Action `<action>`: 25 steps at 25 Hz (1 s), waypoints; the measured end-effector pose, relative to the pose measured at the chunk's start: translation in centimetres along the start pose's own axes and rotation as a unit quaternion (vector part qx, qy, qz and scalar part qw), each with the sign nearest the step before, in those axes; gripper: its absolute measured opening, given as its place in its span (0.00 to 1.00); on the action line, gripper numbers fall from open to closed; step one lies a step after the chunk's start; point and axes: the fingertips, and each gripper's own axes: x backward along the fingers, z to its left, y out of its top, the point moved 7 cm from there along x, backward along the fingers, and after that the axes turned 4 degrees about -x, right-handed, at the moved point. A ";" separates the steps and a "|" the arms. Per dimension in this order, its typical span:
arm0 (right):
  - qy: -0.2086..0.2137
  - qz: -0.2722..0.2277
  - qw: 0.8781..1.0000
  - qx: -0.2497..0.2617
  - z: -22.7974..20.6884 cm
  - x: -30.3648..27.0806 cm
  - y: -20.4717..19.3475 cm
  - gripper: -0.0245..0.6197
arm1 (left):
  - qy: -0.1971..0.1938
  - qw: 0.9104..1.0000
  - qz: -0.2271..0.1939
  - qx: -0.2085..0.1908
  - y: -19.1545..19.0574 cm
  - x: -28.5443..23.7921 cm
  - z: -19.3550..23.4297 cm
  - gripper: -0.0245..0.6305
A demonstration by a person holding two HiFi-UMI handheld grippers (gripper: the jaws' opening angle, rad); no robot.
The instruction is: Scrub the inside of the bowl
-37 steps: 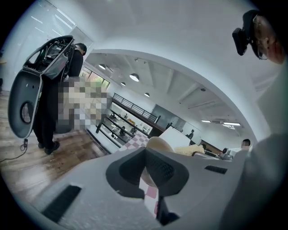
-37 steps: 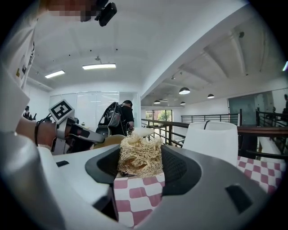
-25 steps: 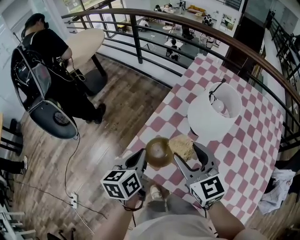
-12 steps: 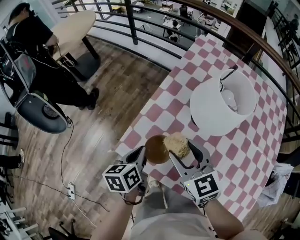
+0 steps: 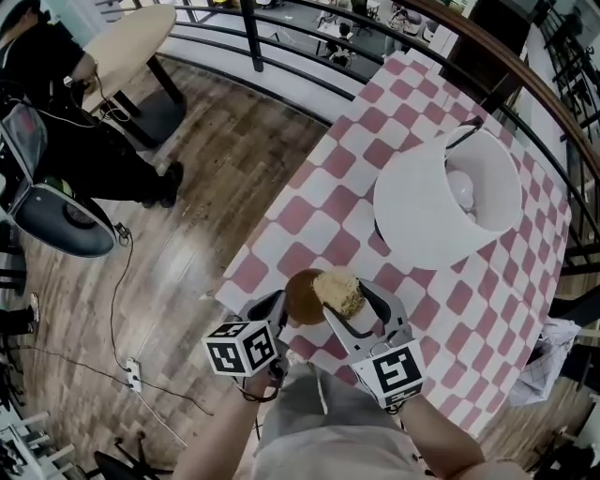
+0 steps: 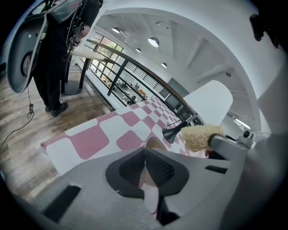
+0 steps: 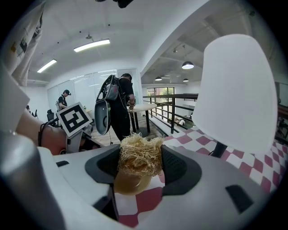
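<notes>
A small brown bowl (image 5: 302, 298) is held in the air over the table's near edge. My left gripper (image 5: 280, 309) is shut on its rim, and a thin tan edge of the bowl (image 6: 152, 144) shows between the pads. My right gripper (image 5: 357, 308) is shut on a straw-coloured fibre scrubber (image 5: 338, 292), which lies against the bowl's right side at its opening. In the right gripper view the scrubber (image 7: 139, 156) fills the gap between the jaws, with the bowl (image 7: 129, 183) just below it. The bowl's inside is hidden.
A pink-and-white checkered table (image 5: 367, 161) carries a lamp with a big white shade (image 5: 442, 212), just beyond the grippers. A dark railing (image 5: 281, 19) curves past the table's far side. To the left, a person in black (image 5: 66, 103) stands on the wooden floor by a chair (image 5: 52, 220).
The scrubber has closed in from the bowl's right side onto its opening. Both grippers and the bowl sit slightly lower in the head view, which has tilted.
</notes>
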 end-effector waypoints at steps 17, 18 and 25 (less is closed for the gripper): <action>0.013 0.014 1.000 -0.005 0.0 -0.3 -1.7 0.42 | 0.025 1.000 0.000 -0.005 -1.3 -1.0 2.0 0.06; 0.014 0.014 1.000 -0.003 0.1 -0.2 -1.6 0.42 | 0.026 1.000 -0.001 -0.009 -1.2 -0.9 2.0 0.06; 0.025 0.006 1.000 0.013 1.2 0.8 -0.7 0.42 | 0.045 0.998 -0.035 -0.034 -0.1 1.3 1.6 0.06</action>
